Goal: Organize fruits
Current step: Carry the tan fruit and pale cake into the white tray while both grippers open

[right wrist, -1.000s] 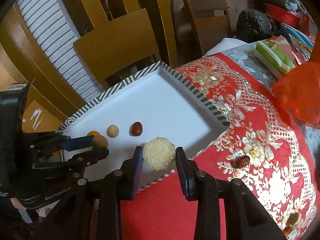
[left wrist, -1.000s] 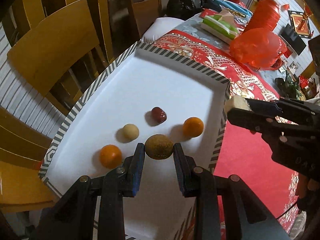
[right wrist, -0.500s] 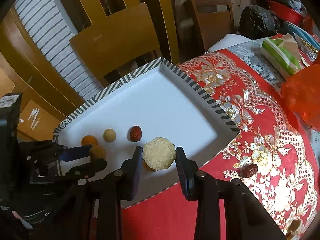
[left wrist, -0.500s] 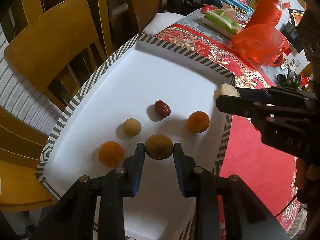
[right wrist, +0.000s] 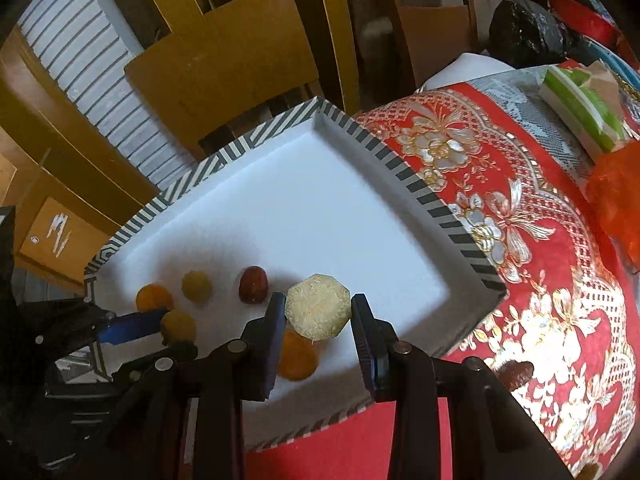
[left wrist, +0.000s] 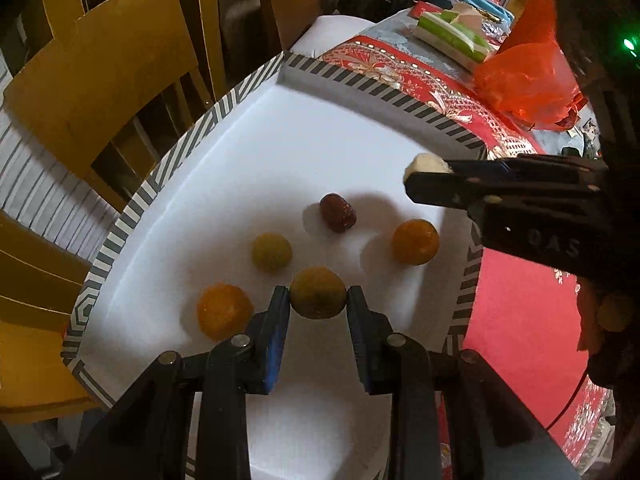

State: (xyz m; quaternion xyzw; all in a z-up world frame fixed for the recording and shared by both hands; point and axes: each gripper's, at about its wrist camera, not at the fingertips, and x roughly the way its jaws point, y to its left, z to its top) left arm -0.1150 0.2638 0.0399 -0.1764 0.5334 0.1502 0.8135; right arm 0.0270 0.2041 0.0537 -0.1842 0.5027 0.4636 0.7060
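Note:
A white tray (left wrist: 304,128) with a striped rim sits on the red tablecloth. On it lie two orange fruits (left wrist: 224,310) (left wrist: 415,241), a pale yellow fruit (left wrist: 271,251) and a dark red date (left wrist: 337,212). My left gripper (left wrist: 318,300) is shut on a brown-yellow round fruit (left wrist: 317,297) just above the tray's near part. My right gripper (right wrist: 318,308) is shut on a pale octagonal slice (right wrist: 318,306), held over the tray above the right orange fruit (right wrist: 298,354). The right gripper also shows in the left wrist view (left wrist: 432,176).
Wooden chairs (left wrist: 104,76) stand close beyond the tray's left edge. A red plastic bag (left wrist: 524,80) and a green-white box (left wrist: 452,36) lie on the table's far side. Another date (right wrist: 516,372) lies on the tablecloth to the right of the tray.
My right gripper has carried the octagonal slice leftward from the tray's right rim to over the tray. My left gripper has kept its hold on the round fruit, shifting little.

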